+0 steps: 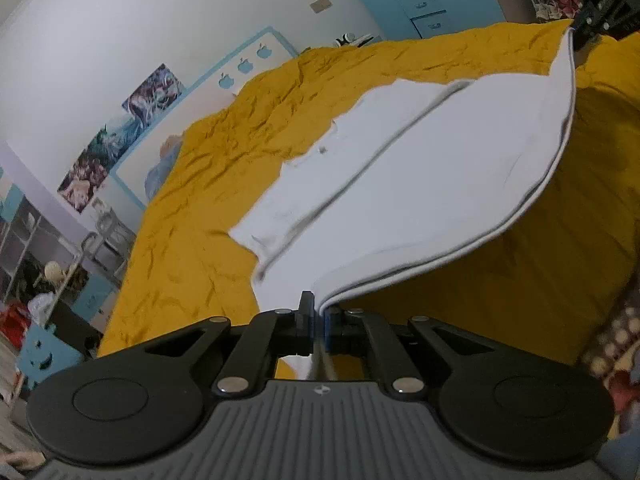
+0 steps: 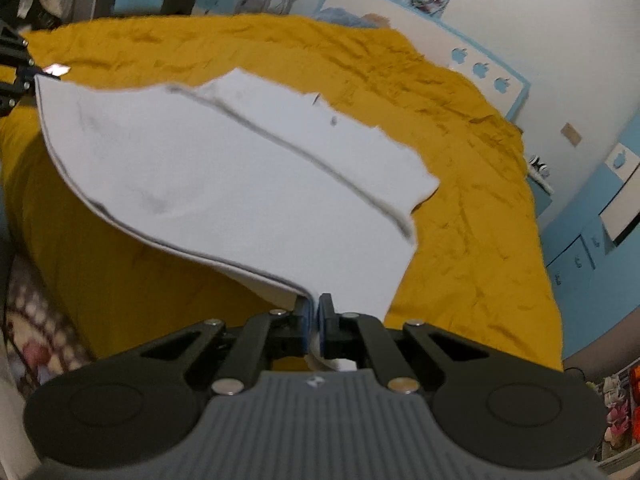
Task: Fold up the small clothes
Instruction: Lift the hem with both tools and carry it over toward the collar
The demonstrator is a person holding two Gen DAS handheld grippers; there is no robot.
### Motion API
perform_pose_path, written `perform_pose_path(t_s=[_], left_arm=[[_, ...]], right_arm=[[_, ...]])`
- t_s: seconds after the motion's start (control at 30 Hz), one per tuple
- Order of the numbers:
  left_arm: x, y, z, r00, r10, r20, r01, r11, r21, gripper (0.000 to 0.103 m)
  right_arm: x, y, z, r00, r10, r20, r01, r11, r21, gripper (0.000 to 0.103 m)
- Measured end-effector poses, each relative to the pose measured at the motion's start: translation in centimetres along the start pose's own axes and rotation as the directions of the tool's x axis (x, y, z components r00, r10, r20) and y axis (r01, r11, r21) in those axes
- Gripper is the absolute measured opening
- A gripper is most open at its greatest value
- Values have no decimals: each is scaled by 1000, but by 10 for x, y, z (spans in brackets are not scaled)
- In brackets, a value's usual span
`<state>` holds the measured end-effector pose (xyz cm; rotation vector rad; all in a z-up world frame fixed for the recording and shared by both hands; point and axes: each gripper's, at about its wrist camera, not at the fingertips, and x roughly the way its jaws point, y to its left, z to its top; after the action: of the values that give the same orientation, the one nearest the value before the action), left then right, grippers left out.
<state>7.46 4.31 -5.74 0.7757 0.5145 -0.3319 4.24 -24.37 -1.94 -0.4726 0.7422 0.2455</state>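
Observation:
A white garment (image 1: 420,168) lies partly on a bed with a mustard-yellow cover (image 1: 224,160); its near edge is lifted off the cover and hangs in a curve between the two grippers. My left gripper (image 1: 318,316) is shut on one near corner of the cloth. In the right wrist view the same white garment (image 2: 224,176) stretches from the other corner, where my right gripper (image 2: 314,316) is shut on it. The left gripper (image 2: 16,72) shows at the far left of that view, and the right gripper (image 1: 596,20) at the top right of the left wrist view.
A white wall with posters (image 1: 120,136) and blue trim runs behind the bed. Blue drawers (image 1: 424,4) stand at the far side, and shelves with clutter (image 1: 40,264) stand at the left. A patterned blanket (image 2: 28,320) lies by the bed's near edge.

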Motion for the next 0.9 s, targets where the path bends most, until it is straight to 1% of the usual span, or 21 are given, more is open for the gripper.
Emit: perform_pose_path(t_s=[0.1,0.17,0.27,0.37,0.47,0.6,0.73,0.9], left_arm=[[9,12,16,1000,24,16,-24,999,44,4],[17,22,27,999,37,21,-38,998,56,4],[34,42,43,999,33,18,-33,998,47,4],[52,59,59,999,48,19,-48,998,44,4],[73,79,74,999,43,8,-44,999,23,4],[101,100,94,998,59,11,-59,998,32,4],[130,116,114,998,60,9,-61,997,48,4],[176,132,134,999,50,-10,-50,997,56,4]], right_arm=[[-1,-6,16,999,-48,24,48,998,-36,0],[0,-11,27,996,-80,42,82,995,-62,0],[4,-24,49,990,-116,81,123,988,-93,0],[12,-35,71,980,-163,117,178,976,-124,0],[25,-52,93,971,-187,146,207,969,-132,0],[49,-74,125,963,-212,165,236,961,-146,0],[82,-96,159,955,-245,169,272,949,-159,0],[132,-127,200,953,-257,163,281,948,-146,0]])
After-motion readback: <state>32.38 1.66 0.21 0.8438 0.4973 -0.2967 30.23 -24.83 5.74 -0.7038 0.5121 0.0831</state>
